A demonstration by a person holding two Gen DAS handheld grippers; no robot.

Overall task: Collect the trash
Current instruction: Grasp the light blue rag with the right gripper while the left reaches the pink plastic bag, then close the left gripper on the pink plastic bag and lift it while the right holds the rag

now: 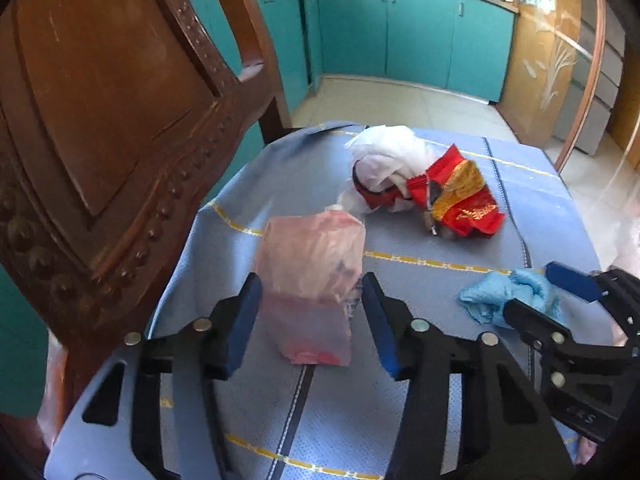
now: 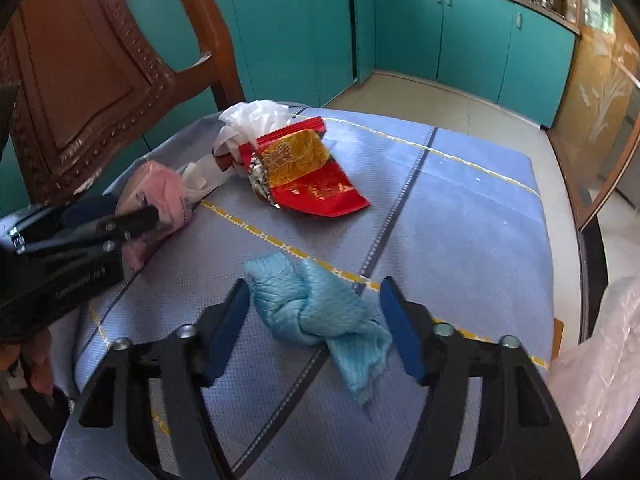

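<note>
The left claw [image 1: 312, 308] stands half wide over the pink plastic bag [image 1: 314, 276], which lies on the blue tablecloth [image 1: 440, 380] of the desk, close to the carved wooden chair [image 1: 100, 120]. Its blue pads are on both sides of the bag, but they do not seem to press it. The right claw [image 2: 316, 320] is also half wide and straddles the knotted light blue plastic bag [image 2: 316, 308]; one pad is just beside the left end of the bag, the other stands a little apart from it. So neither claw holds anything at this moment.

Farther on the desk lie the red and gold wrapper [image 2: 312, 176] and the crumpled white plastic bag [image 2: 248, 120], touching each other.

In my judgement the step in hand is to grasp both near bags together. To do it well, each claw should go lower, until the pads are at the thick middle of its bag, and only then close. The pink bag is thin and flat, so a high pinch may slip off. The pads should also not catch the tablecloth, because it would be lifted with the trash. The knot of the blue bag looks like the best place for a firm grip.
</note>
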